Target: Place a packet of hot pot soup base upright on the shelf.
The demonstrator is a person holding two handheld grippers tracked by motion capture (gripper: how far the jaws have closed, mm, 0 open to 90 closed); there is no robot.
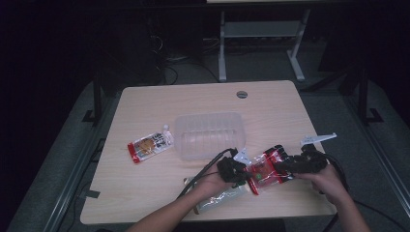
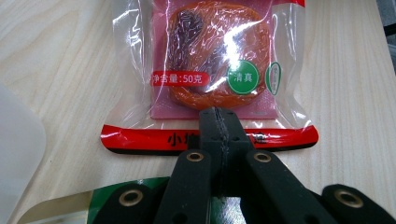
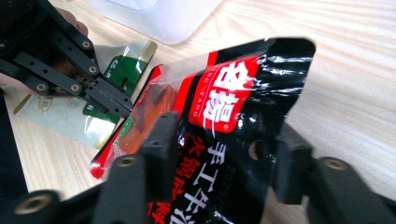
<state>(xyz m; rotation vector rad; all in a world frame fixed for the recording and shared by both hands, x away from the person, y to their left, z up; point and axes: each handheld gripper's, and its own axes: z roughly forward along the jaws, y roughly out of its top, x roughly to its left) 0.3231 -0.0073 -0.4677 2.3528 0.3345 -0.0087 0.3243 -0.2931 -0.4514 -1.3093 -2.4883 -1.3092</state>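
Observation:
A red and clear snack packet point(image 1: 265, 170) point(image 2: 210, 60) point(image 3: 233, 93) with an orange-brown piece inside hangs between my two grippers above the table's near edge. My left gripper point(image 1: 240, 171) point(image 2: 219, 126) is shut on the packet's red bottom strip; in the right gripper view it point(image 3: 116, 105) pinches the packet's far end. My right gripper point(image 1: 285, 164) point(image 3: 226, 149) has its jaws standing apart on either side of the packet's black and red top. The packet lies between them, and I cannot see the pads pressing on it.
A clear plastic tray point(image 1: 209, 135) point(image 3: 163, 14) sits mid-table. A second red snack packet point(image 1: 150, 146) lies to its left. A green and white pouch point(image 1: 220, 199) point(image 2: 93, 200) point(image 3: 70, 116) rests under my left hand. A white piece point(image 1: 316, 139) lies at the right edge.

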